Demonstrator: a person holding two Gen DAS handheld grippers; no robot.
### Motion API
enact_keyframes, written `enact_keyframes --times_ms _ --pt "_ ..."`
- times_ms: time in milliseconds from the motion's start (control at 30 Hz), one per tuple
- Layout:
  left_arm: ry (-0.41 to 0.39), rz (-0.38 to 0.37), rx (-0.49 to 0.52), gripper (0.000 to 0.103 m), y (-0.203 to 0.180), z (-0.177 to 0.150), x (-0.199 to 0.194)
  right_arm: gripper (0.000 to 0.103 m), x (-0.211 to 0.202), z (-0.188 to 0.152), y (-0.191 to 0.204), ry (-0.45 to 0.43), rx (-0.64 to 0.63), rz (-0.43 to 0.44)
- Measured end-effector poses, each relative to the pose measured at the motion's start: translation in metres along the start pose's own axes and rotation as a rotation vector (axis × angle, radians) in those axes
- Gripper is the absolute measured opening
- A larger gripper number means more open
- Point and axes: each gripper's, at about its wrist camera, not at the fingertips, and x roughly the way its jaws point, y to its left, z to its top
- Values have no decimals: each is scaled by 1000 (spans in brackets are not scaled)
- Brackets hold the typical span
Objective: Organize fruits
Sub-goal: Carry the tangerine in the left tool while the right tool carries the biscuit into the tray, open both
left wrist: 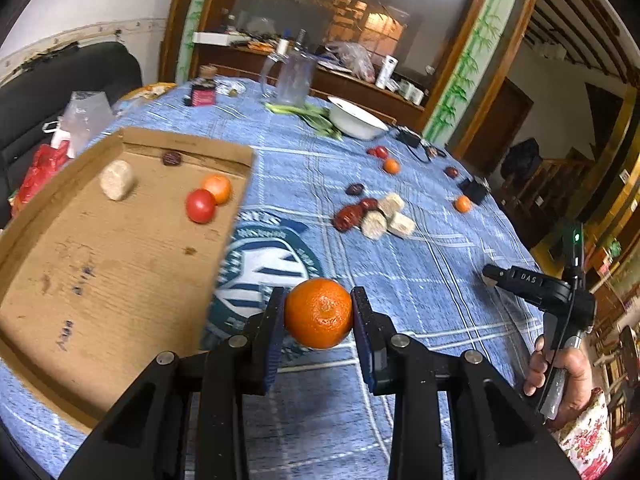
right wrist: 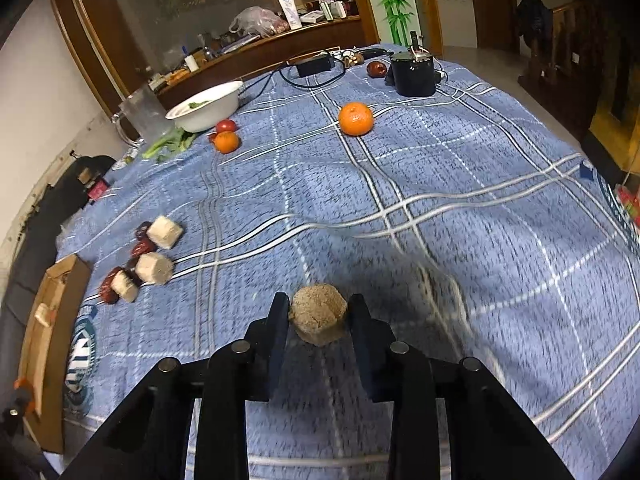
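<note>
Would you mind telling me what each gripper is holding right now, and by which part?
The left gripper clamps a mandarin by its opposite sides. The right gripper grips a tan crumbly block by its two sides.

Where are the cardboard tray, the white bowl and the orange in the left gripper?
cardboard tray (left wrist: 100, 280): left wrist view, bare floor of the tray.
white bowl (left wrist: 356, 120): left wrist view, outer wall.
orange (left wrist: 318, 313): left wrist view, middle of the peel.
</note>
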Motion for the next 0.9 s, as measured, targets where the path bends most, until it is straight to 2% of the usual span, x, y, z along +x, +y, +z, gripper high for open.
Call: enact_keyframes --times_ms 167,400,500,667,900 --pt "25 -14 23 31 -12 -4 8 32 -16 -17 24 -1 -41 78" --pt "-8 4 20 31 -7 1 -7 33 -42 -28 85 -11 -172 206" --pt "-32 28 -9 31 9 6 -18 33 -53 -35 114 -14 -234 258" --pt "-66 82 -95 31 54 14 -35 33 -55 -45 159 27 -306 350" --pt "-78 233 -179 31 121 30 -50 33 -37 -61 243 114 -429 452"
